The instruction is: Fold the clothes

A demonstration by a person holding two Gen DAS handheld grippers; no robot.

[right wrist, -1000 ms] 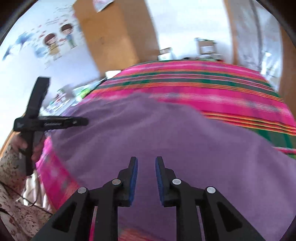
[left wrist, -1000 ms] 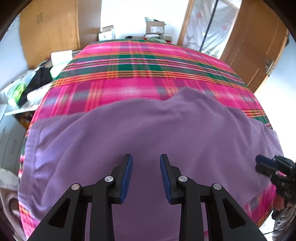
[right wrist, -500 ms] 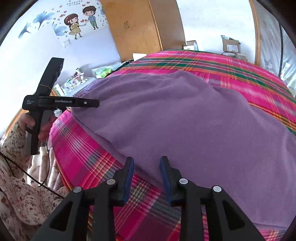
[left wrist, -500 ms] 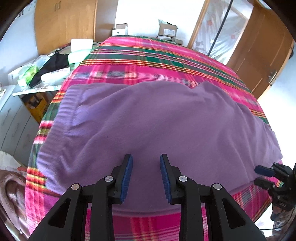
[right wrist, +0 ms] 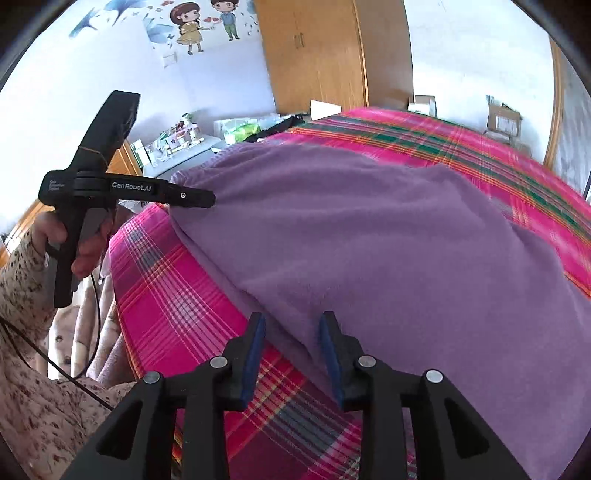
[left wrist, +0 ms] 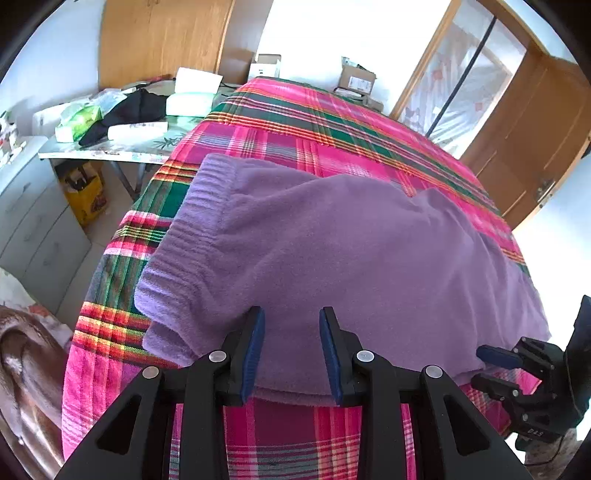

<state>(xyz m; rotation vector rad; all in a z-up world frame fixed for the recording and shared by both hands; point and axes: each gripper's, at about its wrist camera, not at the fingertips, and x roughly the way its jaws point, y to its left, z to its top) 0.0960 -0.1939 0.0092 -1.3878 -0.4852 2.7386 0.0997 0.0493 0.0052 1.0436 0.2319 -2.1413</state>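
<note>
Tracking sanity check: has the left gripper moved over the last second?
Yes. The left gripper pulled back toward the near edge of the bed: it sat over mid-sweater, now over the near hem, plaid showing beneath.

walls: white, cartoon sticker of two children (right wrist: 205,22) at 11 o'clock | wardrobe (left wrist: 162,40): wooden, 11 o'clock | door (left wrist: 532,147): wooden, 2 o'clock | window (left wrist: 461,77): curtained, bright daylight, 1 o'clock | side table (left wrist: 110,149): cluttered, 10 o'clock | drawer unit (left wrist: 29,214): grey, 9 o'clock | cardboard boxes (left wrist: 356,79): 12 o'clock
</note>
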